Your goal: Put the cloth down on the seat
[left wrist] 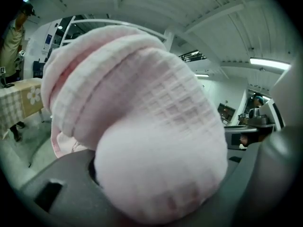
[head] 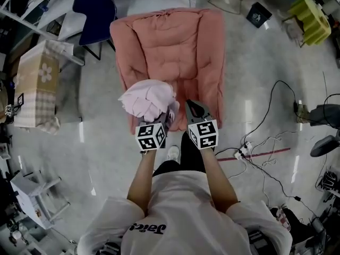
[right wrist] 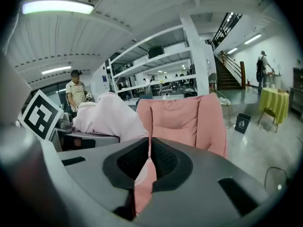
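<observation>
A bunched pale pink waffle cloth (head: 147, 100) sits in my left gripper (head: 169, 113), which is shut on it just above the front left of the pink armchair's seat (head: 197, 86). In the left gripper view the cloth (left wrist: 142, 126) fills most of the picture and bulges out between the grey jaws of the left gripper (left wrist: 156, 178). My right gripper (head: 190, 107) hangs beside it over the seat's front edge, shut and with nothing in it. The right gripper view shows the right gripper (right wrist: 149, 143) with its pads together, the cloth (right wrist: 106, 117) to its left and the armchair (right wrist: 182, 119) ahead.
A dark blue chair (head: 94, 7) stands behind the armchair on the left. A table with a checked cover (head: 34, 84) is at far left. Cables and a power strip (head: 245, 152) lie on the floor to the right. A person (right wrist: 75, 91) stands far off.
</observation>
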{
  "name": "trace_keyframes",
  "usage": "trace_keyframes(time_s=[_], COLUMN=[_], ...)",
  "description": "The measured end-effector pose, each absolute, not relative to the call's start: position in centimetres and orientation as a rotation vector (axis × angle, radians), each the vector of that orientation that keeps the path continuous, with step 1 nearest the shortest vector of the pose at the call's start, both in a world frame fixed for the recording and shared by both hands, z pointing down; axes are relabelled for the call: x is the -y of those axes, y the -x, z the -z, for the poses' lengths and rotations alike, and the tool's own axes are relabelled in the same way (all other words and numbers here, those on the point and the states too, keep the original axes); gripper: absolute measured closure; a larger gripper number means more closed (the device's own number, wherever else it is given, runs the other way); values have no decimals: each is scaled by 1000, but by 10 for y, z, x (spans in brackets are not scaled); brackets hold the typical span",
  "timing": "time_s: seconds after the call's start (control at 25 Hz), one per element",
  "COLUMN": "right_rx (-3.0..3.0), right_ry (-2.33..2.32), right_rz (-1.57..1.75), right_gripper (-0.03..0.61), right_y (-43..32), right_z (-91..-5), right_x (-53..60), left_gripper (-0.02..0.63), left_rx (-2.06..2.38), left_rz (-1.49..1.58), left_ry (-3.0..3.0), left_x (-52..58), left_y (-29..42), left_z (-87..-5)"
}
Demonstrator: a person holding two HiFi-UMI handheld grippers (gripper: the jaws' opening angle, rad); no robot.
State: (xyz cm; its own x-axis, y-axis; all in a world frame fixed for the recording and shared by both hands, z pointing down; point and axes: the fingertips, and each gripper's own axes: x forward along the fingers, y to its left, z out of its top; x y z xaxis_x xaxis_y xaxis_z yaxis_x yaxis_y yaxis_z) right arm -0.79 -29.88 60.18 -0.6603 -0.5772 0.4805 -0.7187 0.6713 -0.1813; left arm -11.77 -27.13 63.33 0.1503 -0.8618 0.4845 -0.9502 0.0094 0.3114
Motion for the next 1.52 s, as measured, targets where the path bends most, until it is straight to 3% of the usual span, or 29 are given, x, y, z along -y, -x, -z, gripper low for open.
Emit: trace_keyframes(time_s=[0.44, 0.88, 1.08, 1.2, 1.4, 1.52], right_rx=[2333, 2239, 2214, 2194, 2170, 2187], right_ry=[-878, -778, -768, -752, -801, -839], right_rz=[-693, -756, -834, -872, -896, -882], right_gripper=[565, 565, 564, 565, 565, 565], right_y=[14, 16, 13, 9, 0, -2], right_z=[-756, -846, -868, -878, -869, -850], right_x=[378, 394, 389, 383, 381, 383], left_gripper=[347, 347, 316, 232, 171, 169], left_rx=[1596, 1443, 1308, 1234, 1230, 1274], left_rz=[-403, -542, -450, -324, -370, -408], left_ry=[-1542, -1409, -1325, -1266, -1278, -1322], left_x=[345, 350, 356, 363, 365, 360], left_y=[131, 115, 105, 96, 96, 98], left_z=[-849, -1001, -1043, -1055, -1036, -1012])
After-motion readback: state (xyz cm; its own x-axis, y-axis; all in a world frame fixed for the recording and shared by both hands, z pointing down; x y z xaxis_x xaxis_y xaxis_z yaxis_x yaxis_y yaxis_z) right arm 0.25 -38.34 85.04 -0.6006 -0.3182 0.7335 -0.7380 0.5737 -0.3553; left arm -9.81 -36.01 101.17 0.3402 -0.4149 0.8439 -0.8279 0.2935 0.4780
